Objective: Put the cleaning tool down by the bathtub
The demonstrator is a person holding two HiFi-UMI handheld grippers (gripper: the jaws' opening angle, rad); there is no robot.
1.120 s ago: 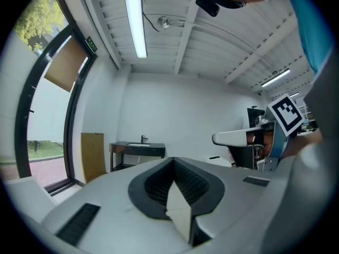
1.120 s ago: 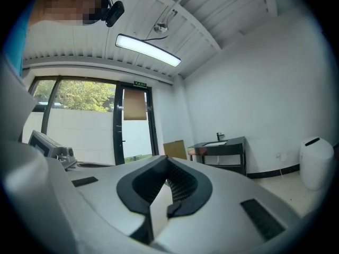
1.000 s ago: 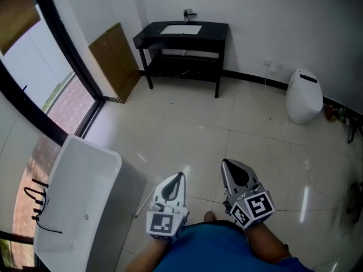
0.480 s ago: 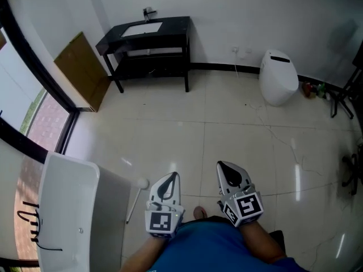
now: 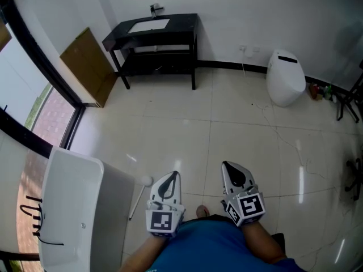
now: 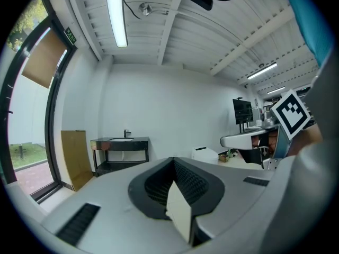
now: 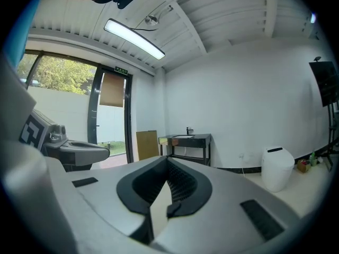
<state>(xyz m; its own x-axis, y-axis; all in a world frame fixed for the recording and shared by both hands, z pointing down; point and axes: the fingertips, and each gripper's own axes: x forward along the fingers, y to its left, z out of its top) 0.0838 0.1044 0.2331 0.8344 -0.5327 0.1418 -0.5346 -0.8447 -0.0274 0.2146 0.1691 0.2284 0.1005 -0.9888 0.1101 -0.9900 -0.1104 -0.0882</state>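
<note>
The cleaning tool [image 5: 138, 198], a thin white rod with a round white head, lies on the tiled floor against the side of the white bathtub [image 5: 76, 158] at the lower left. No gripper touches it. My left gripper [image 5: 173, 176] is held close to my body just right of the tool, its jaws shut with nothing between them [image 6: 172, 161]. My right gripper [image 5: 229, 165] is level with it further right, also shut and empty [image 7: 168, 161]. Both point across the floor toward the far wall.
A black vanity table with a sink [image 5: 156, 35] stands against the far wall, with a white toilet [image 5: 285, 78] to its right. A brown board [image 5: 88, 67] leans by the window. Black stand legs [image 5: 349, 103] sit at the right edge. A black wire item [image 5: 34, 217] hangs on the tub.
The head view has swung right and steadied, so the tool's round head now shows beside the tub. Both grippers stay shut and keep their places near my body.
</note>
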